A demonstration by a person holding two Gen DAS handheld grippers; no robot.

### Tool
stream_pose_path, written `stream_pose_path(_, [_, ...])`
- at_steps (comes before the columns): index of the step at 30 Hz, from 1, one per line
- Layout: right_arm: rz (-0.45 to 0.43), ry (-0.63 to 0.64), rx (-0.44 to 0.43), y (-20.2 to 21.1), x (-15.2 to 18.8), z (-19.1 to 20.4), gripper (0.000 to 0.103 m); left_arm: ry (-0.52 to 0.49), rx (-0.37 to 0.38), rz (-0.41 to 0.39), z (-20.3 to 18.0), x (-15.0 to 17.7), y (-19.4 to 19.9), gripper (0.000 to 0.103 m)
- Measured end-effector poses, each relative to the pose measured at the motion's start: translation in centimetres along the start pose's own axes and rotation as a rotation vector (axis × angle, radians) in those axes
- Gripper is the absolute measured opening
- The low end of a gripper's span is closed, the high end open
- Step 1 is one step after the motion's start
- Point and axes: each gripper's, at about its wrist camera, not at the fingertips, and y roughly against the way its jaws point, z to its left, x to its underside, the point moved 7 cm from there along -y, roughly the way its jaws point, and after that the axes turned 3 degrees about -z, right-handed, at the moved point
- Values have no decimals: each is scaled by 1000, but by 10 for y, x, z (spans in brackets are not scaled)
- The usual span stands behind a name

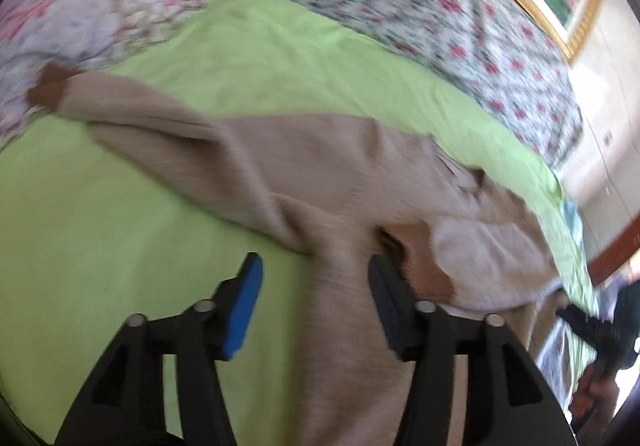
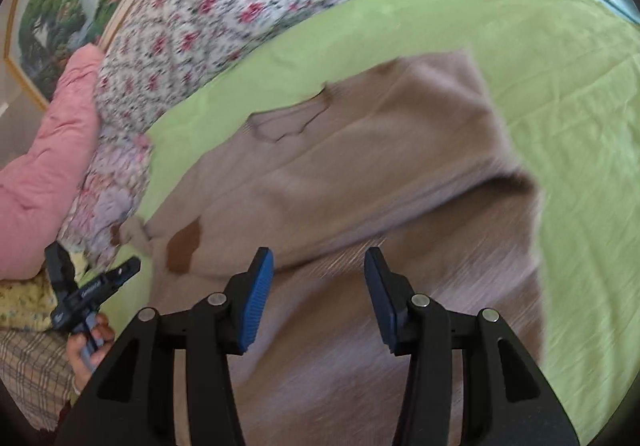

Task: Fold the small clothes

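Not much to read here tbh. Only lettering anywhere: small white print on the side of the left gripper point(image 2: 94, 288), seen from the right wrist view, way too blurry and tiny to make out. Nothing legible on the beige sweater point(image 2: 340, 174), no tags, no numbers.

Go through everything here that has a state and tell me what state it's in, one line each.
Left gripper: open, empty, over the sweater's edge.
Right gripper: open, empty, over the sweater.
Beige sweater: spread on the sheet, one side folded over, sleeve stretched out.
Green sheet: laid flat, lightly creased.
Floral quilt: bunched up behind the sheet.
Pink quilted fabric: heaped beside the floral quilt.
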Motion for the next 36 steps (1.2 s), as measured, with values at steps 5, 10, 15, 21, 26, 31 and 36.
stream_pose_path(5, [20, 6, -23, 3, 21, 17, 49, 191, -6, -23, 66, -22, 4, 57])
stream_pose_path(10, [52, 19, -38, 2, 38, 29, 49, 326, -27, -49, 121, -48, -1, 57])
stream_pose_path(15, [77, 42, -53, 0, 48, 42, 49, 448, -81, -64, 176, -77, -19, 57])
stream_pose_path(21, [96, 64, -52, -5, 54, 48, 49, 608, -102, -138, 239, -119, -31, 57])
stream_pose_path(26, [108, 63, -56, -8, 59, 50, 49, 673, -102, -151, 270, -137, -41, 52])
stream_pose_path(31, [100, 51, -45, -7, 60, 49, 49, 585, -142, -171, 257, -145, -37, 7])
stream_pose_path(36, [78, 36, -49, 1, 57, 46, 49, 422, -89, -243, 194, -152, 0, 5])
